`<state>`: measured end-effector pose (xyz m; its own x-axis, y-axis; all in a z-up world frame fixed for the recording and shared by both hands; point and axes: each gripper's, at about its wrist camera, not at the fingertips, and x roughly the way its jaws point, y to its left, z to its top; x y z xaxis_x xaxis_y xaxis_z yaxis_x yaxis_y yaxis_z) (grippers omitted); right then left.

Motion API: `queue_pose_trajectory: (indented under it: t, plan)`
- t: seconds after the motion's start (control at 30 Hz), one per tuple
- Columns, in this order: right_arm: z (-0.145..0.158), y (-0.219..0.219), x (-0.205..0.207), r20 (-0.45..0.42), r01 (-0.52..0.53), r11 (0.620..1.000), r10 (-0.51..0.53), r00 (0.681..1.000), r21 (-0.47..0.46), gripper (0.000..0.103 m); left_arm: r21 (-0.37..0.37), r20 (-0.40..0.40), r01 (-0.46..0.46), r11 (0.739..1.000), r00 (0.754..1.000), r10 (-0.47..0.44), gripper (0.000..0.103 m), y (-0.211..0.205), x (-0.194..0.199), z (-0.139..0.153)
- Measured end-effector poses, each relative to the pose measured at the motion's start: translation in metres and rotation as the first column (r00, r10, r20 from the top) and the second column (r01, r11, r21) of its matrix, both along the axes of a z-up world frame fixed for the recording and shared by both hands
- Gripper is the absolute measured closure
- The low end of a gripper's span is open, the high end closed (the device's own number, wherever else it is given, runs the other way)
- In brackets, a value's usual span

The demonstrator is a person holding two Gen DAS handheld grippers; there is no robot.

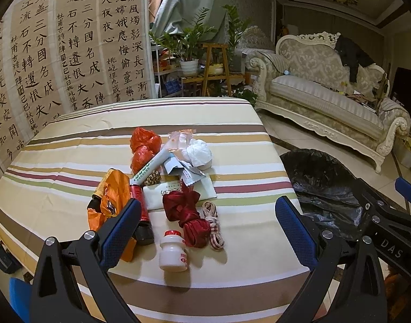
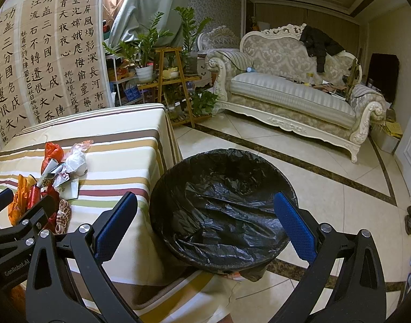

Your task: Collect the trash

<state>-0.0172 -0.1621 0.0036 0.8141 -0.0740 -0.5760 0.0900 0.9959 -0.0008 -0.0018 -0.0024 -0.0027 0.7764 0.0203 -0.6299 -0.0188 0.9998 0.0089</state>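
Trash lies in a heap on the striped table: a small white bottle nearest me, a red ribbon bundle, a pink-white cord, a dark bottle with a red label, an orange wrapper, an orange bag, a white tube, crumpled white paper. My left gripper stands open over the near table edge, with the white bottle between its fingers' line. My right gripper hangs open above the black-lined bin, holding nothing.
The bin stands on the tiled floor right of the table. An ornate sofa with a dark jacket lies beyond. Plants on a wooden stand sit behind the table. Calligraphy sheets cover the left wall.
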Motion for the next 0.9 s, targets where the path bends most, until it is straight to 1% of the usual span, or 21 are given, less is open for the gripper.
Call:
queue_pose_trajectory:
  t: [0.37, 0.9]
  plan:
    - [0.000, -0.012, -0.004, -0.001, 0.013, 1.000, -0.013, 1.000, -0.003, 0.004, 0.002, 0.000, 0.001, 1.000, 1.000, -0.001, 0.006, -0.001, 0.000, 0.000]
    - [-0.001, -0.010, -0.002, -0.003, 0.014, 1.000, -0.014, 1.000, -0.005, 0.004, 0.007, -0.008, 0.005, 1.000, 1.000, -0.004, 0.006, -0.005, 0.003, 0.000]
